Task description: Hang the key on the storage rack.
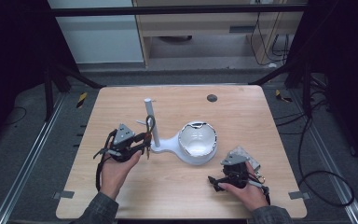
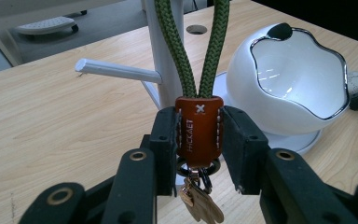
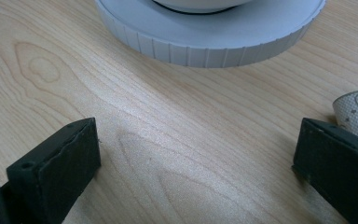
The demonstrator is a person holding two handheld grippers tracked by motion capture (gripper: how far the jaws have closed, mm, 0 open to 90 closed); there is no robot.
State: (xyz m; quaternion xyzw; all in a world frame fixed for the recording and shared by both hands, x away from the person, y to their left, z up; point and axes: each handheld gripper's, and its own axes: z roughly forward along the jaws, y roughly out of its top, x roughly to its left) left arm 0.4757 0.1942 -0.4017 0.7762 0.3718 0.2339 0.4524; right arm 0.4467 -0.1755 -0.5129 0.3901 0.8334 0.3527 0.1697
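Keychain is hanging by its soft green cord on the stand just ahead; I'm clamping my left hand-held gripper on its stiff leather tab, light load. Right hand-held gripper is idling, jaws apart.

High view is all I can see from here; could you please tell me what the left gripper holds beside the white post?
Observer: The left gripper is shut on a brown stitched leather tab that joins a green braided cord loop.
Operator: Does anything hang below it?
Observer: Yes, brass-coloured keys on a dark ring.
Operator: And the other hand's jaws?
Observer: The right gripper is open, with bare wooden tabletop between the jaws.
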